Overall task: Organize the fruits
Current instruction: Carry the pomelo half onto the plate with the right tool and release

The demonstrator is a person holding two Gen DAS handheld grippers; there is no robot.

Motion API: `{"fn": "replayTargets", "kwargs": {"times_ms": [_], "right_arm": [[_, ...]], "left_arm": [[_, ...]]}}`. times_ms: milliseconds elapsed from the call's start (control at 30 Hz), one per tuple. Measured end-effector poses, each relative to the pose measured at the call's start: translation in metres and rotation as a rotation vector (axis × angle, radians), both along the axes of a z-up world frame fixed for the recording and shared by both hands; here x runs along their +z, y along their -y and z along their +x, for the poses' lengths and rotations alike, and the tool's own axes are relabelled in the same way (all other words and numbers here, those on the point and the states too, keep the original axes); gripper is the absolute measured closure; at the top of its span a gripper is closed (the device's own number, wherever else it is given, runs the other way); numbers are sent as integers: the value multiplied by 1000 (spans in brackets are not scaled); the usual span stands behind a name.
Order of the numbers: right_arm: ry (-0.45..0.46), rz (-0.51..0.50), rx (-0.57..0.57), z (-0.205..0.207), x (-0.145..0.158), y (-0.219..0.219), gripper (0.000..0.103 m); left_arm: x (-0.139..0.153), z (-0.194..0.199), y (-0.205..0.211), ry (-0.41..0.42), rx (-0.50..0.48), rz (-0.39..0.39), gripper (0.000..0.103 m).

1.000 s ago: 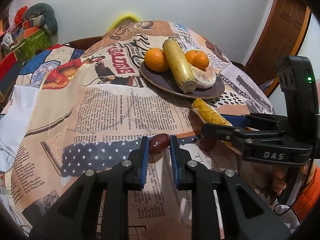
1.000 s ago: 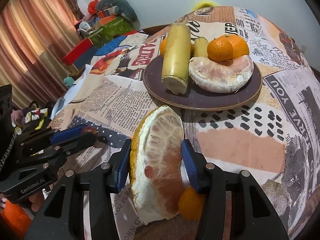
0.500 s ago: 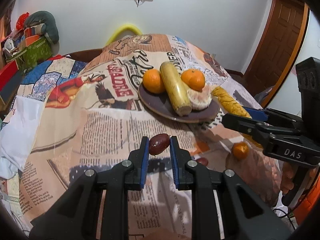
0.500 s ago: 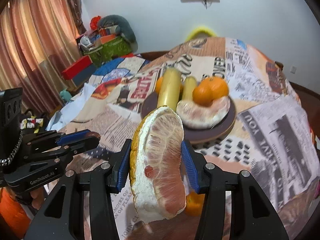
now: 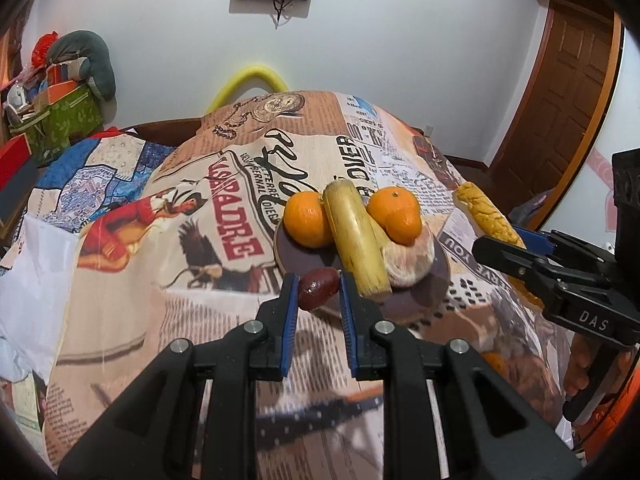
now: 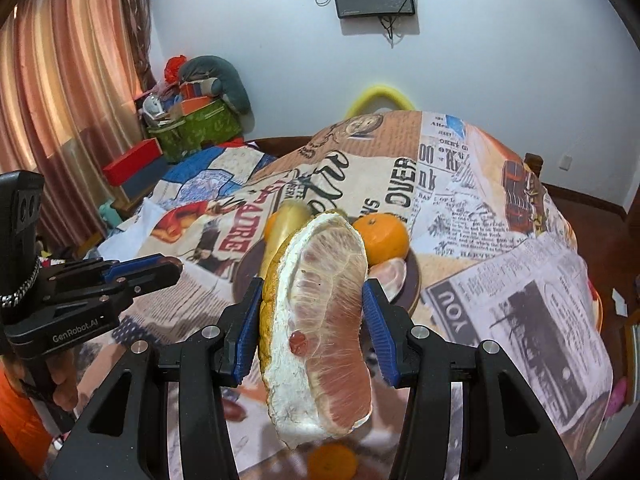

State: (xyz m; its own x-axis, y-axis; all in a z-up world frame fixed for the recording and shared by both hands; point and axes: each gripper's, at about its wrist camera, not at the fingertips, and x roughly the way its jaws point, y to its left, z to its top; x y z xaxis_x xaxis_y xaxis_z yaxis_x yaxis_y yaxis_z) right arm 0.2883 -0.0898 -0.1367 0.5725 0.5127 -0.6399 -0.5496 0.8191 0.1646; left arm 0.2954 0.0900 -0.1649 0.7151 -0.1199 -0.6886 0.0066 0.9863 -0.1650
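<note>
Holding one small brown fruit [image 5: 319, 289] tight in my left gripper [image 5: 319, 292], I pinch one pomelo wedge [image 6: 320, 320] in my right gripper [image 6: 314, 320]. At twelve o'clock, the plate [image 5: 298, 258] has two oranges [image 5: 306, 219].

The right gripper [image 5: 516, 248] reads "DAS", the left gripper [image 6: 160, 272] "GenRobot.AI", the tablecloth [image 6: 460, 184] "OVER" and "YOU".

On the worktop [image 5: 120, 300] sits a plate [image 5: 292, 252] at 12 o'clock. On it a long stalk [image 5: 356, 240] lies in the middle, one orange [image 5: 306, 220] at its 9 o'clock and another orange [image 5: 394, 214] at its 3 o'clock, on top of a peeled piece [image 5: 412, 258].
</note>
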Motion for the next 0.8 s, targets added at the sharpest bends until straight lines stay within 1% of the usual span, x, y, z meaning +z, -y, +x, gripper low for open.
{"fn": "replayTargets", "kwargs": {"times_ms": [300,600,700,800], "right_arm": [[5,-19,10,31,-10,-12,57],[-16,-2,52,54,-15,-35,57],[-25,-18,62,58,-19,-42,57],[-59,-21,77,61,-24,-46,56]], "left_arm": [[-27,46,-1,-55,-14,15,83],[-47,71,0,-96,-39,14,83],[-51,78,1,-105,-46,17,83],[-51,81,1,-106,-51,16,83]]}}
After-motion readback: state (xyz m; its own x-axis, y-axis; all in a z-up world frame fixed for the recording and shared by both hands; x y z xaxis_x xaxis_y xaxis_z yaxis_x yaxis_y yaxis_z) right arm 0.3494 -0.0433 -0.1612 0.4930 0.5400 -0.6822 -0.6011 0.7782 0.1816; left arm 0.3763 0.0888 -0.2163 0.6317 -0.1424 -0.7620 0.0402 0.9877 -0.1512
